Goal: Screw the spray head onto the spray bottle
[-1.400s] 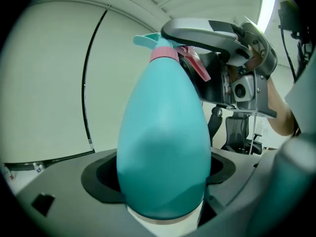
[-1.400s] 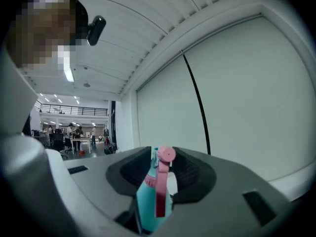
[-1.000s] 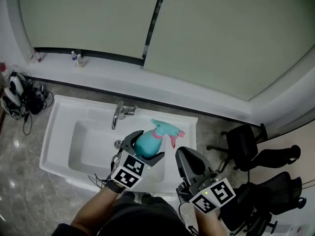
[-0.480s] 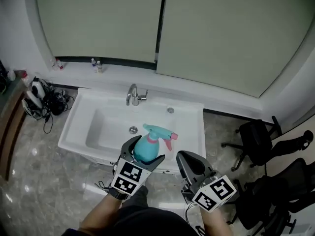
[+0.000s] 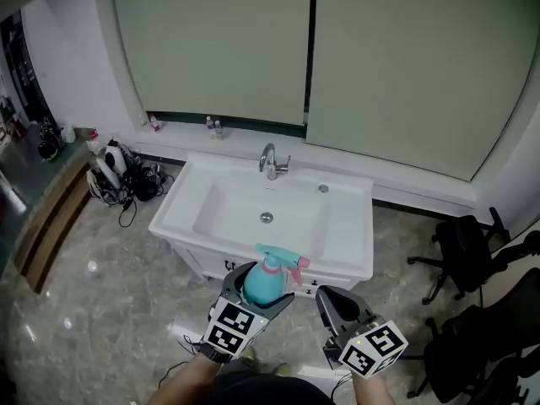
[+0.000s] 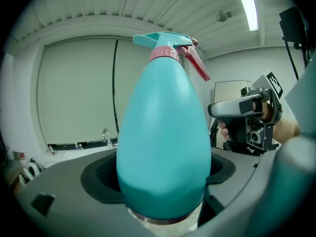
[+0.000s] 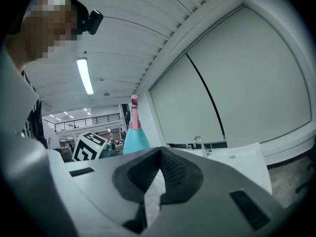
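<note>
Spray bottle (image 5: pixel 264 285), spray head (image 5: pixel 283 261) seated on neck, clamped upright in my left gripper (image 5: pixel 259 288). Over last second I backed off; sink (image 5: pixel 344 230) now well ahead. My right gripper (image 5: pixel 327 294) closed, empty. Screwing looks finished.

You face a white sink (image 5: pixel 353 241) with a chrome tap (image 5: pixel 270 160) at its back edge and a drain (image 5: pixel 266 218) in the middle of its bowl. Behind the sink, small bottles (image 5: pixel 213 126) stand on the ledge under pale green blinds (image 5: pixel 219 49). Left of the sink, a dark tangle, perhaps headsets and cables (image 5: pixel 118 175), lies on the marble floor (image 5: pixel 110 277). Right of the sink stand black office chairs (image 5: pixel 468 247).
</note>
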Demonstrator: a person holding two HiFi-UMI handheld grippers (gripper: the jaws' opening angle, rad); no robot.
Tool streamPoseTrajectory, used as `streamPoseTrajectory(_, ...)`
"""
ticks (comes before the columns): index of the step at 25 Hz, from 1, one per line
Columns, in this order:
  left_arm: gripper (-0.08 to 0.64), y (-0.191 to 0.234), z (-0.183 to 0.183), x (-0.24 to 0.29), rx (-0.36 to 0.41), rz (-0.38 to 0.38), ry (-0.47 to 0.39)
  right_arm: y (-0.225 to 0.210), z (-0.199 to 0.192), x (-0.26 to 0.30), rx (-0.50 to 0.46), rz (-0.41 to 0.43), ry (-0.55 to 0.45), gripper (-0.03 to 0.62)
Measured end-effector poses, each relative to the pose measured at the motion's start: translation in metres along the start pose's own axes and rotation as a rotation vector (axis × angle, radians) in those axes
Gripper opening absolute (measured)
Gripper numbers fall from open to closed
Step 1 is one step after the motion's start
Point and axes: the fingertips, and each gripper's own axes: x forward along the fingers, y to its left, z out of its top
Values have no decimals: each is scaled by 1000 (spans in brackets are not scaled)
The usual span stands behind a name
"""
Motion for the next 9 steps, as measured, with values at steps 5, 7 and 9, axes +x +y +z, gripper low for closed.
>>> streamPoseTrajectory(5, 431, -4, 23, -42, -29, -12, 15, 34, 31, -3, 12, -10, 14, 0)
streamPoseTrajectory(7, 431, 3, 43, -31, -33, -16, 31, 20, 55, 5, 26, -13, 11, -2)
streamPoseTrajectory(9, 431, 12, 66, -11, -32, -14, 39, -2, 79, 15, 35, -9, 3, 0)
